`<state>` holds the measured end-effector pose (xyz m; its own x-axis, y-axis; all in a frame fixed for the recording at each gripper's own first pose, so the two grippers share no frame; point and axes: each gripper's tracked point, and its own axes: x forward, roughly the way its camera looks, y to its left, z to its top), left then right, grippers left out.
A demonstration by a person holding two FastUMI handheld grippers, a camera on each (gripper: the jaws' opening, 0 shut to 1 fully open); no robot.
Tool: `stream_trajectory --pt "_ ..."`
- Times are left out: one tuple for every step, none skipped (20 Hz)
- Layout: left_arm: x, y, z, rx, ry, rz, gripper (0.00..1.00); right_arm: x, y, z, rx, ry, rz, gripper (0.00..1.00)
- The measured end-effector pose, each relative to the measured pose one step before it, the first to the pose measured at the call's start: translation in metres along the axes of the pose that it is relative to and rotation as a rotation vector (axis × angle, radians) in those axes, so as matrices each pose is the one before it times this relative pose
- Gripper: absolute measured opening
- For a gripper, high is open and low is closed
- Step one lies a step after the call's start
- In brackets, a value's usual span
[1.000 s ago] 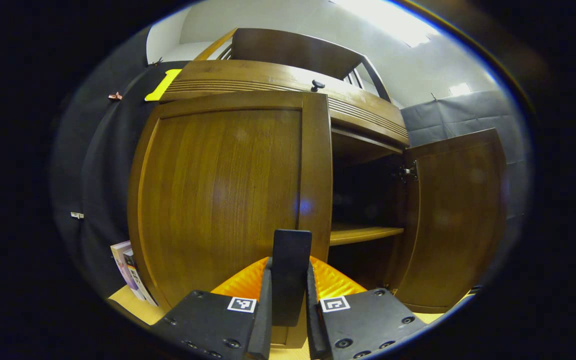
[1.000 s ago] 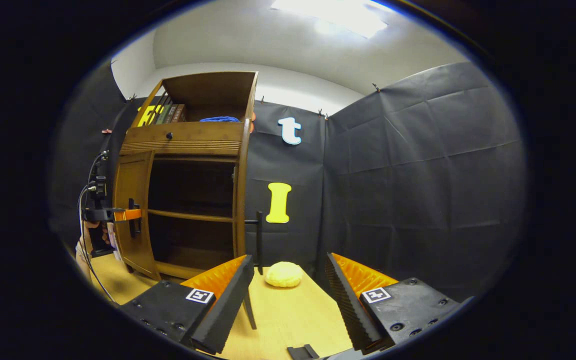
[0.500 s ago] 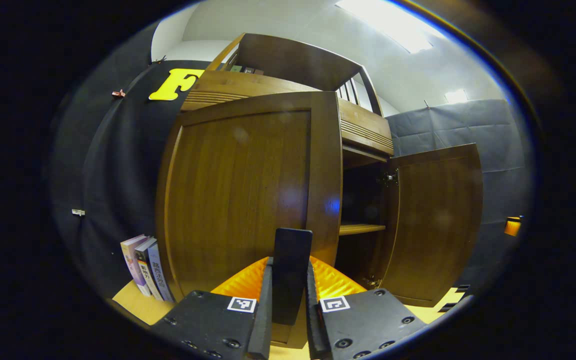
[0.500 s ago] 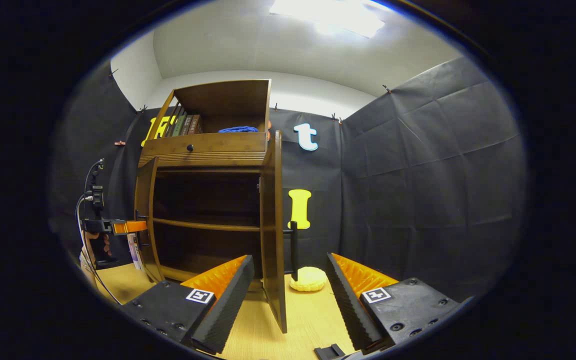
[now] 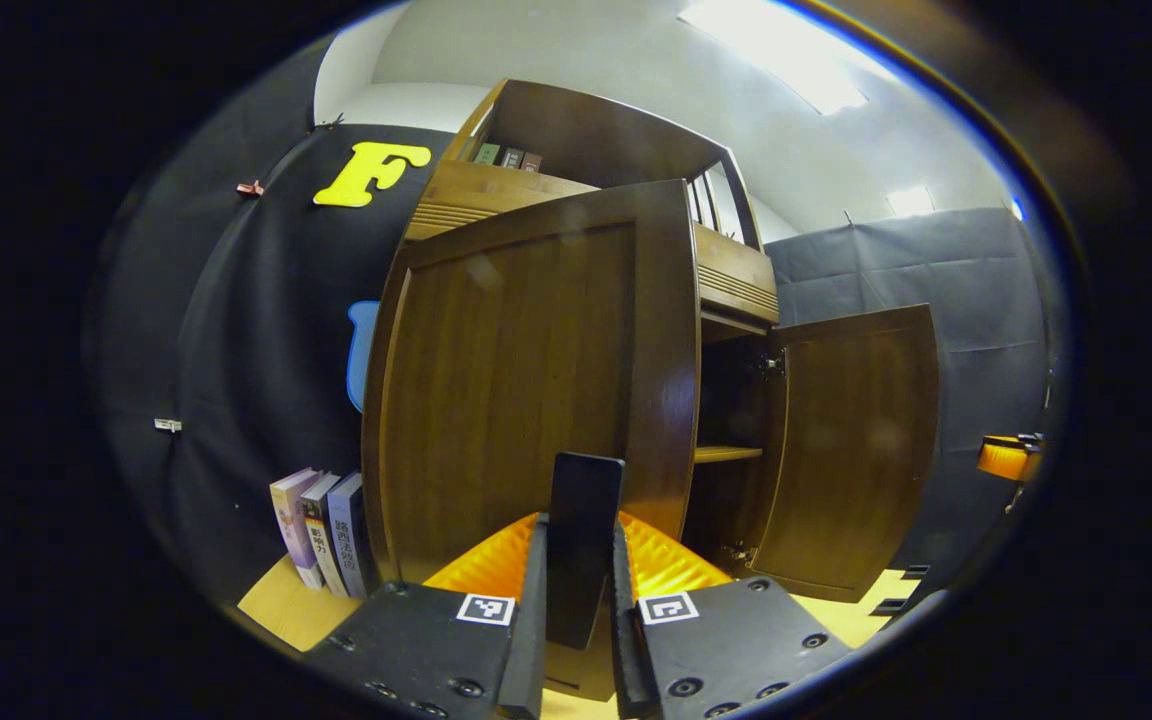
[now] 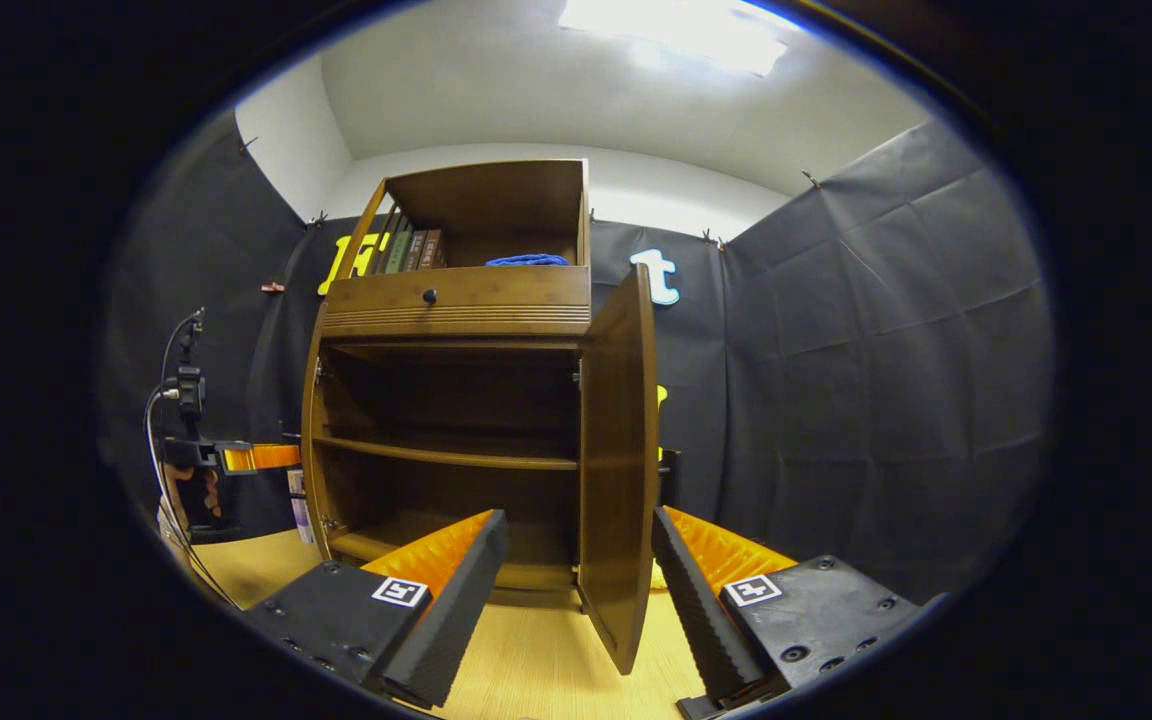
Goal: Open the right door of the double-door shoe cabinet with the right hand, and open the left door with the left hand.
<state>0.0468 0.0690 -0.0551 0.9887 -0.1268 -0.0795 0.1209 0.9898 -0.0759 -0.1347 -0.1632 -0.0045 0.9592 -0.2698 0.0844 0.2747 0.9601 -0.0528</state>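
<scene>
My left gripper point(image 5: 576, 560) is clenched on the dark upright handle point(image 5: 584, 505) of the left door point(image 5: 526, 370), both jaws pressing against its sides. That door stands swung out from the shoe cabinet point(image 6: 456, 400), its face turned toward my left camera, and past its free edge I can see the dark interior with a shelf point(image 5: 726, 453). In the right gripper view the same gripper point(image 6: 254, 457) shows far off at the cabinet's left side, with a hand point(image 6: 198, 495) behind it and a cable looping down.

My right gripper point(image 6: 576, 590) has its jaws released, spread wide and touching nothing. The right door point(image 6: 621, 470) hangs open between the two fingers in that view, seen nearly edge-on, its lower corner above the bench point(image 6: 526, 670). From the left gripper view the right door point(image 5: 851, 450) is swung well out, its inner face toward me, hinge visible at the top.

The cabinet's lower compartment lies open, with one shelf point(image 6: 446, 455) across the middle. Above it are a drawer with a small knob point(image 6: 429, 296) and an open top compartment holding a row of books point(image 6: 414, 250) and something blue point(image 6: 528, 260). Three more books point(image 5: 321, 530) stand upright on the bench just beside the left door, against the booth wall.
</scene>
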Motion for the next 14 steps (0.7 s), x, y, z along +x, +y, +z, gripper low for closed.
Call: stream_trajectory --pt "-0.00472 0.00346 -0.00114 0.00063 0.00046 0.00330 0.31 0.00155 0.00399 -0.00005 -0.01448 -0.00141 0.00600 0.92" --pt "-0.00419 0.00334 0.00093 0.00093 -0.00194 0.00503 0.31 0.00154 0.00578 -0.00004 -0.01061 -0.00110 0.01053 0.92" --pt "-0.00497 0.00351 0.00184 -0.00160 -0.00216 0.00740 0.31 0.00150 0.00687 0.00140 -0.00183 -0.00529 0.01618 0.92" --pt "-0.00669 0.00346 0.00113 -0.00116 -0.00108 0.00948 0.31 0.00240 0.00786 0.00201 0.01166 -0.00788 0.02327 0.92" --pt "-0.00515 0.00428 0.00167 -0.00021 -0.00073 0.01317 0.31 0.00317 0.00968 0.00038 0.01802 -0.00355 0.03020 0.92" --pt "-0.00369 0.00603 0.00166 0.00243 -0.00117 0.01442 0.31 0.00669 0.00889 -0.00078 0.01537 0.00036 0.02985 0.92" --pt "-0.00643 0.00538 0.00072 0.00679 -0.00136 0.01664 0.31 0.00702 0.00959 -0.00235 0.00778 0.00100 0.02569 0.92" --pt "-0.00432 0.00489 0.00057 0.00516 0.00040 0.01185 0.30 0.00475 0.00227 -0.00059 0.00106 -0.00024 0.01157 0.92" --pt "-0.00534 0.00630 0.00105 0.00889 -0.00155 0.01447 0.30 0.00501 0.00518 -0.00189 -0.00023 -0.00104 0.01419 0.92" --pt "-0.00427 0.00665 -0.00007 0.00867 -0.00191 0.01446 0.29 0.00513 0.00476 -0.00312 0.00101 0.00150 0.01712 0.92" --pt "-0.00510 0.00573 0.00168 0.00898 -0.01025 0.01056 0.28 0.00483 0.00733 -0.00199 0.00466 0.00109 0.01995 0.92" --pt "-0.00269 0.00524 0.00037 0.00306 -0.00284 0.01077 0.28 0.00533 0.00864 -0.00258 0.00578 0.00190 0.01945 0.92" --pt "-0.00284 0.00702 -0.00239 -0.00147 0.00164 0.01126 0.26 0.00535 0.00600 -0.00192 0.00572 0.00131 0.01498 0.92" --pt "-0.00352 0.00621 -0.00089 -0.00297 0.00316 0.01111 0.26 0.00381 0.00448 -0.00173 0.00237 0.00107 0.01027 0.92"
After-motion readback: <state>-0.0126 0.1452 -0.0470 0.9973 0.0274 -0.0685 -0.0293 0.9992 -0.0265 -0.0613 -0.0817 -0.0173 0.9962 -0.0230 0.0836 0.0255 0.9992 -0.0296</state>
